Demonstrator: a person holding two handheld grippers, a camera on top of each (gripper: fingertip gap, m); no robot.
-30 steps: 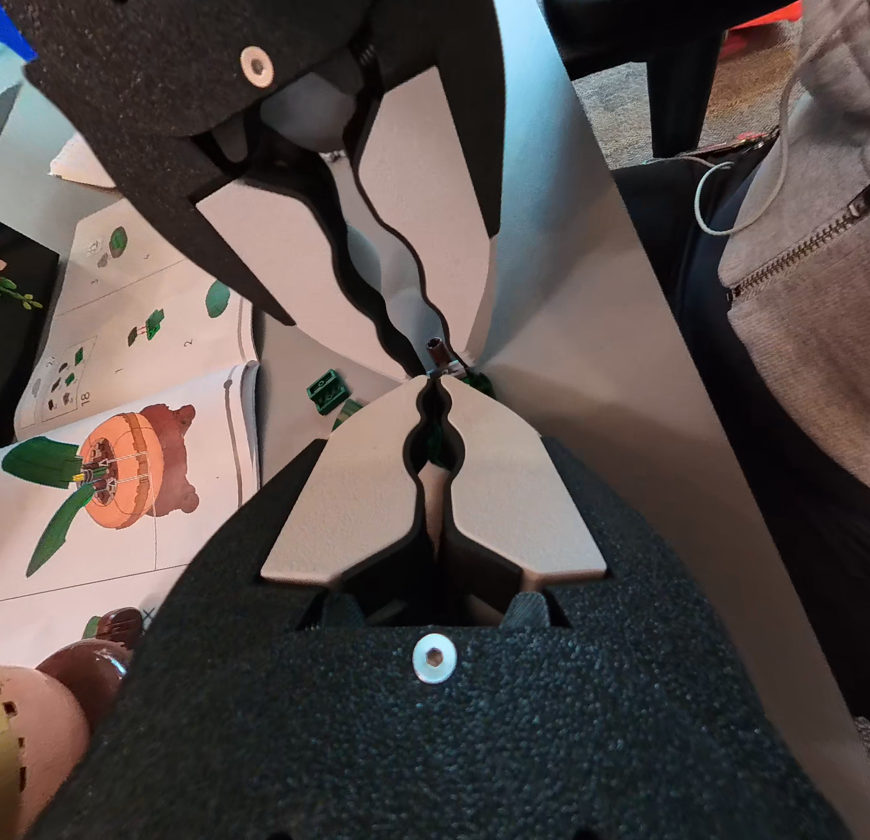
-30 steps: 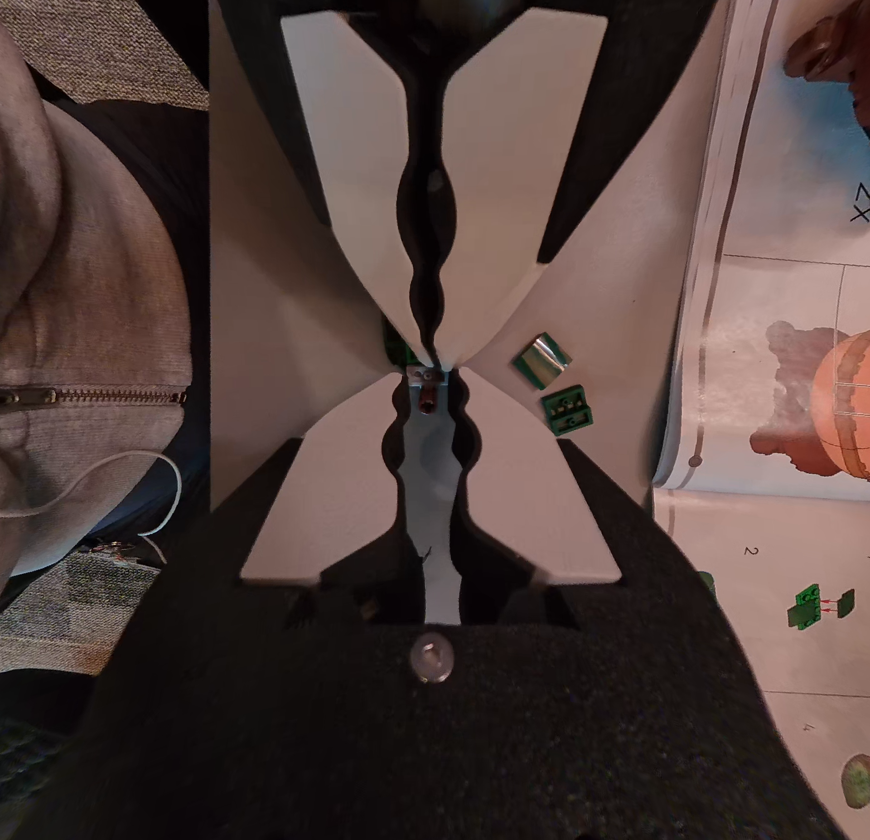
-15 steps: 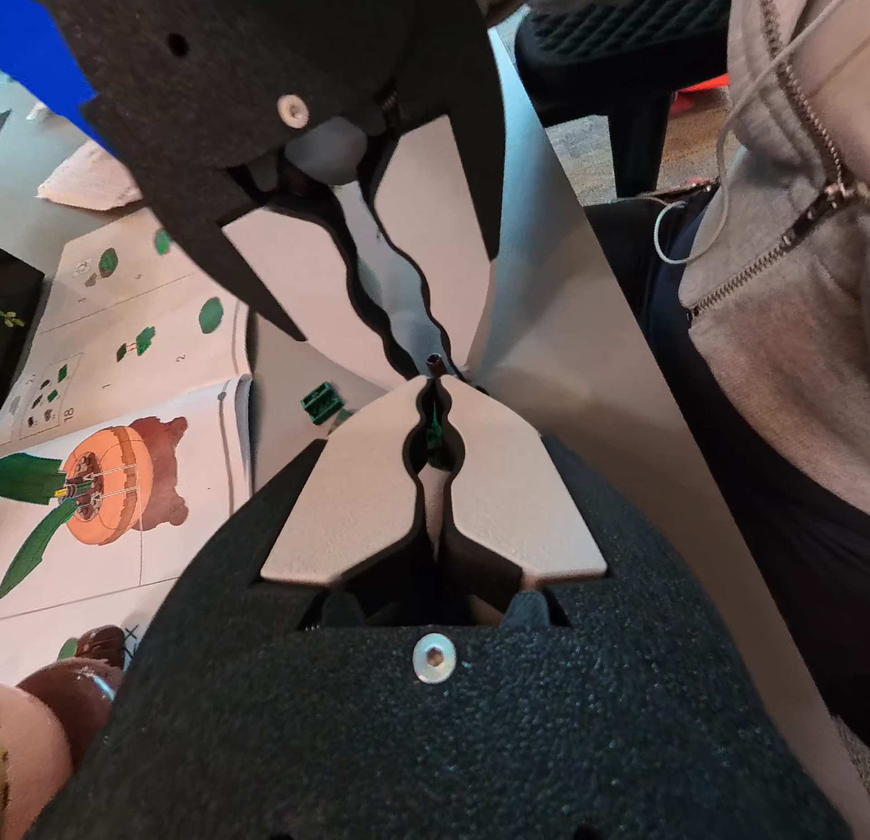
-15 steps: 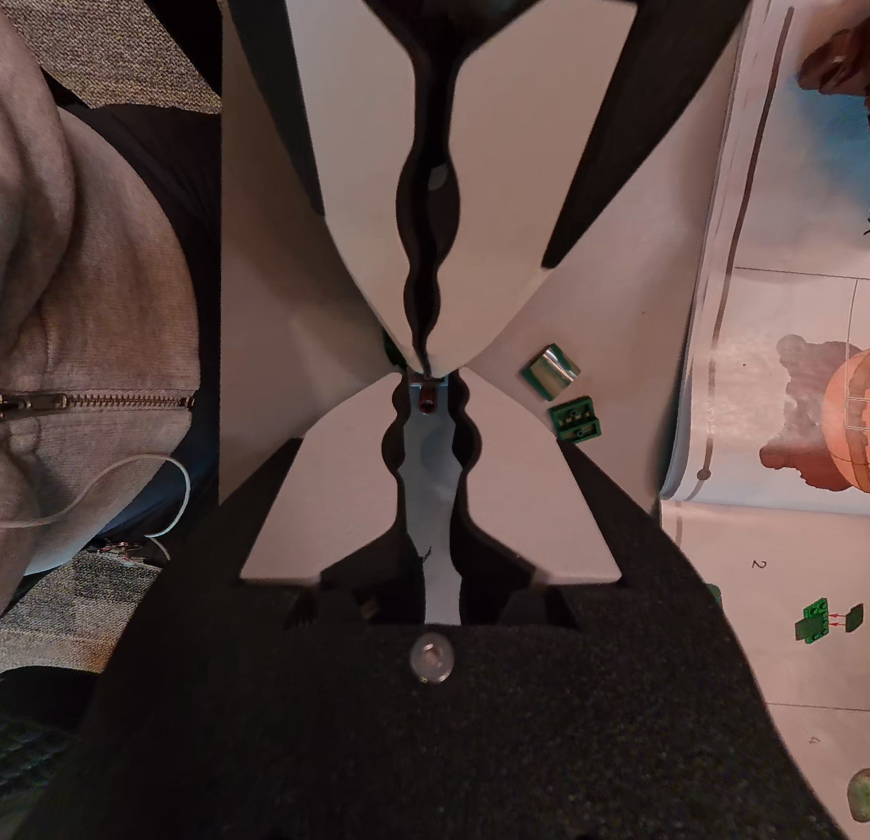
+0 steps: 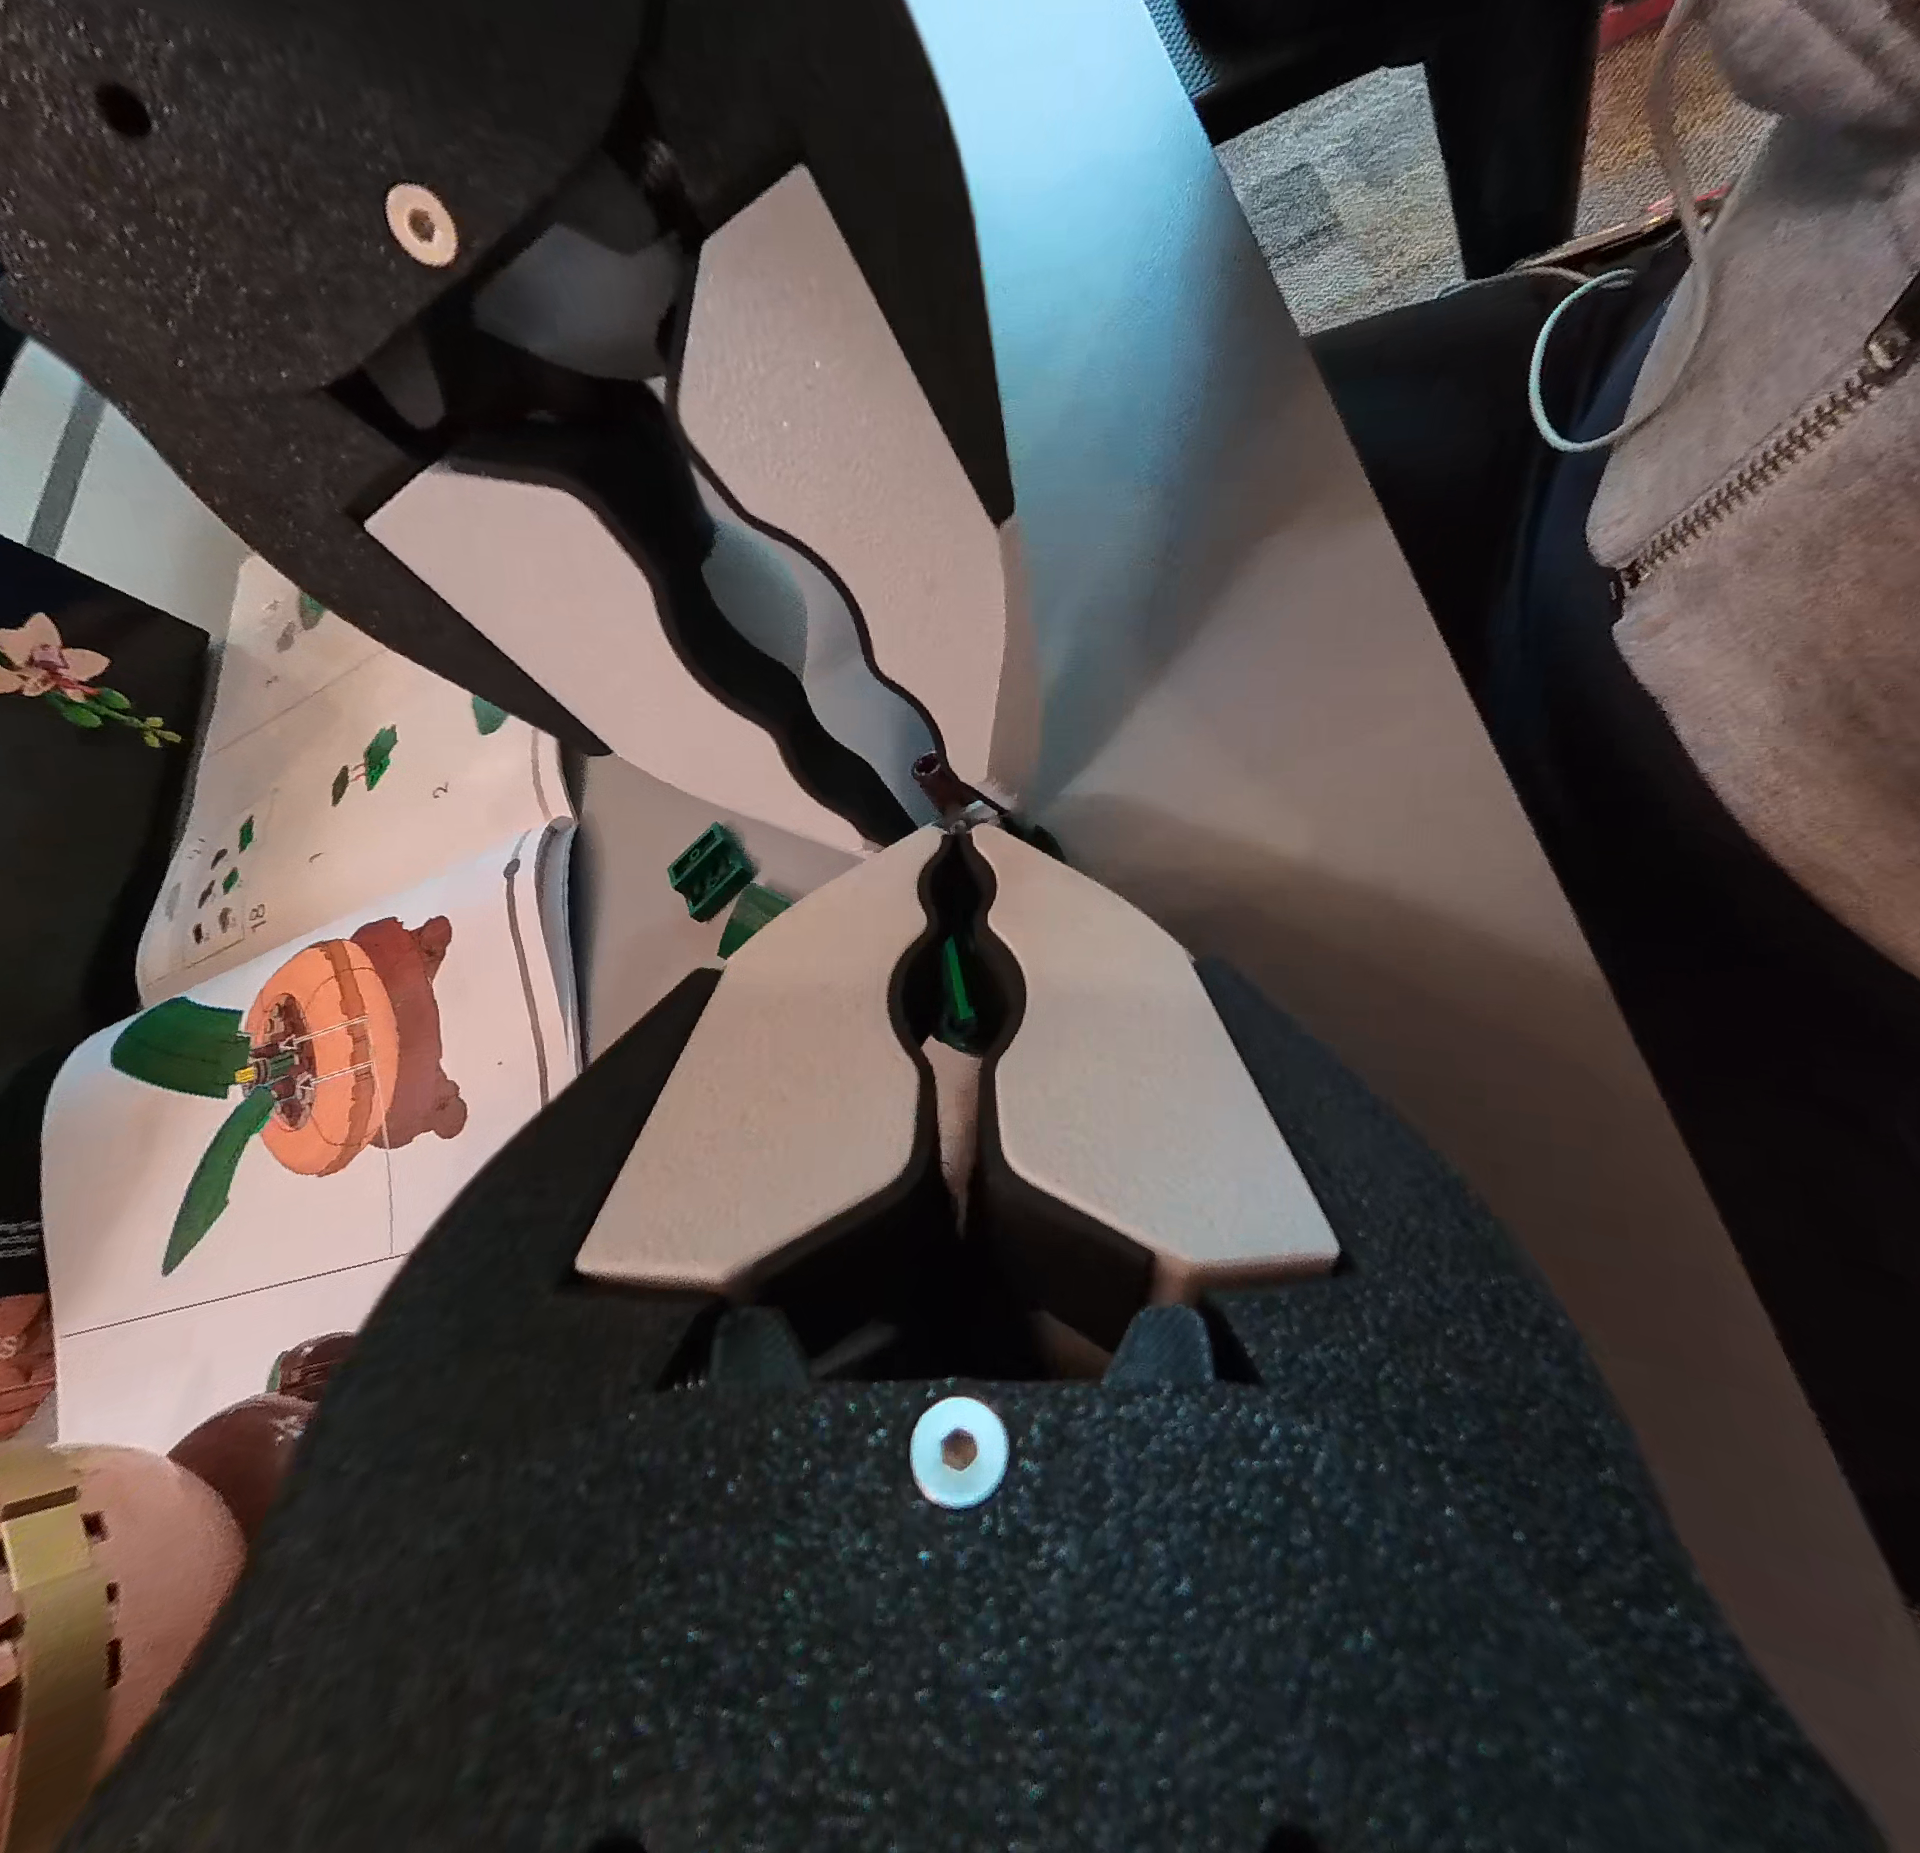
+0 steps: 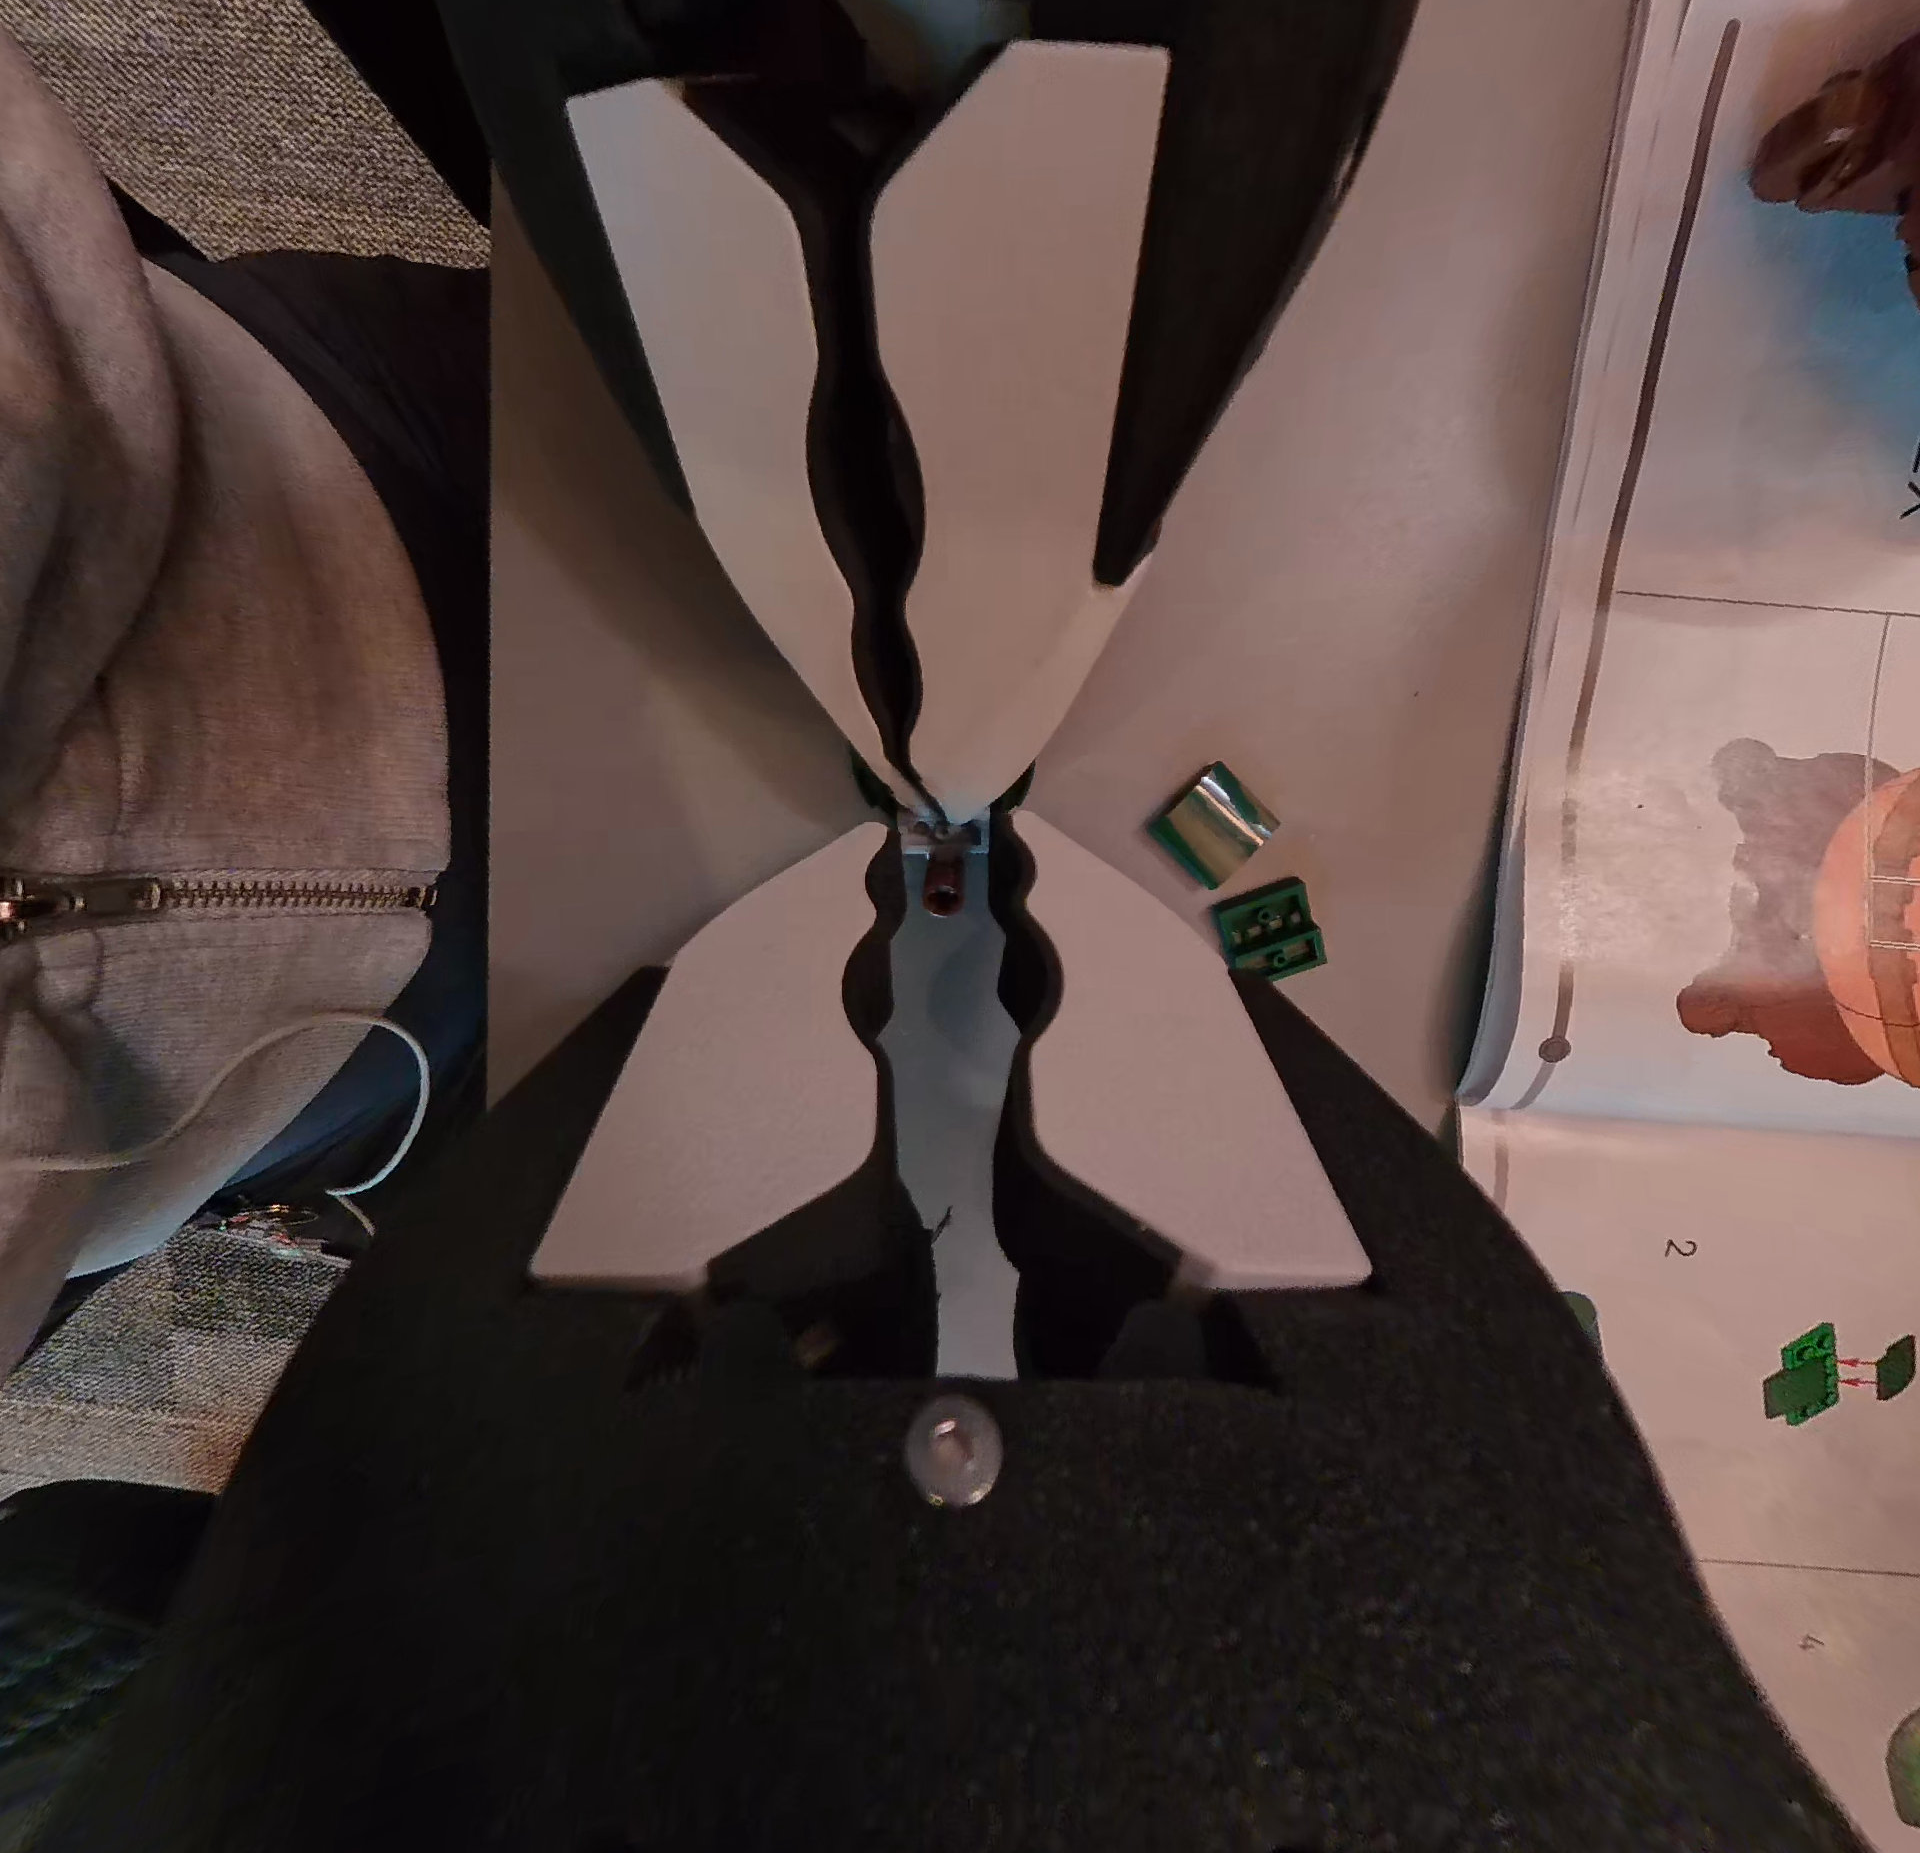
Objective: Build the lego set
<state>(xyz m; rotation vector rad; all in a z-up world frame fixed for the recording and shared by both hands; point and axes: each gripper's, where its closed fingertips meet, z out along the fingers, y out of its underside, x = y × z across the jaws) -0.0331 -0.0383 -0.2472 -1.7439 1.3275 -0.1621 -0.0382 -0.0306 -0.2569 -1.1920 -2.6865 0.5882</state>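
Mid-build. Our left gripper [image 5: 958, 847] is clamped on a green piece [image 5: 954, 972]; our right gripper [image 6: 943, 837] pinches a small grey-and-brown part [image 6: 943, 858], tip to tip above the table [image 6: 1340, 660]. Two green bricks [image 6: 1242, 868] lie loose beside the manual [image 6: 1714, 868], unused.

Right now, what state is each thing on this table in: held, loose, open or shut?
Left gripper: shut on the green piece.
Right gripper: shut on the small grey-and-brown piece.
Green tile: loose on the table, smooth side up.
Green brick: loose beside it, untouched.
Instruction booklet: lying open.
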